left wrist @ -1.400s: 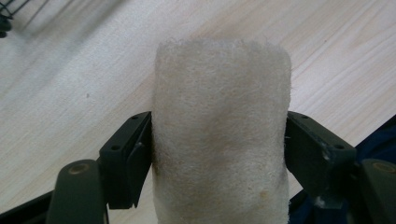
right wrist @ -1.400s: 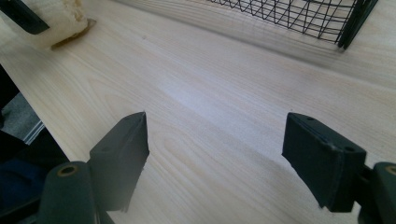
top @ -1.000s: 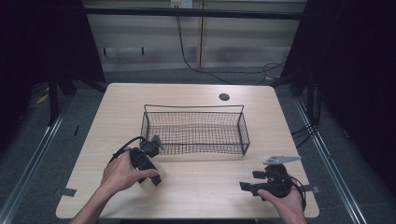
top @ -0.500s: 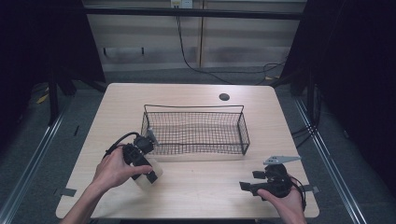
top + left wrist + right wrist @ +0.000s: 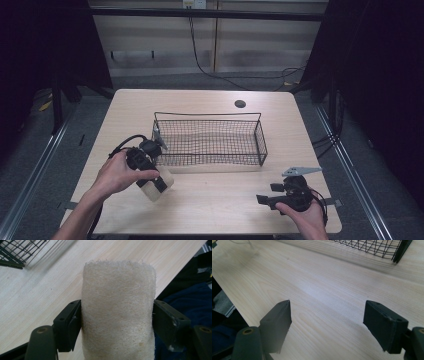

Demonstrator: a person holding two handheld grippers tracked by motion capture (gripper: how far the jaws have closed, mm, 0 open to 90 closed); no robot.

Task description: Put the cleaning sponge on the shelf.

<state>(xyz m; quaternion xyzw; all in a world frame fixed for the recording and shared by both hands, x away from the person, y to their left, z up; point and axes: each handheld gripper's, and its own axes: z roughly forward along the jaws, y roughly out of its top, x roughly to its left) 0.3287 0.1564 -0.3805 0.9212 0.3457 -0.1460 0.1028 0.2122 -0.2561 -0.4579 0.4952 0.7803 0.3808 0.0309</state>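
1. Left gripper (image 5: 116, 322): we see its jaws clamped on a pale, fuzzy sponge (image 5: 117, 312), one pad on each flank about halfway along its length. In the high view the sponge (image 5: 156, 184) sits in that gripper (image 5: 150, 175) just in front of the wire basket's left end, above the table.
2. Handling, our judgement: the sponge looks soft, light and fibrous, not fragile, with a rough surface unlikely to slip. It should give under pressure, so a mid-body hold across the narrow width, as now, suits it; a grip near an end might let it droop or twist.
3. Right gripper (image 5: 332, 322): jaws apart, nothing between them, hovering low over bare table near the front right edge (image 5: 292, 192).
4. Basket (image 5: 210, 140): black wire, rectangular, open-topped, looks empty, at mid-table.
5. Table (image 5: 200, 210): light wood grain, smooth, with a round cable hole (image 5: 240, 104) behind the basket.
6. Room: dark curtains on both sides, a pale wall with cables behind, grey floor.
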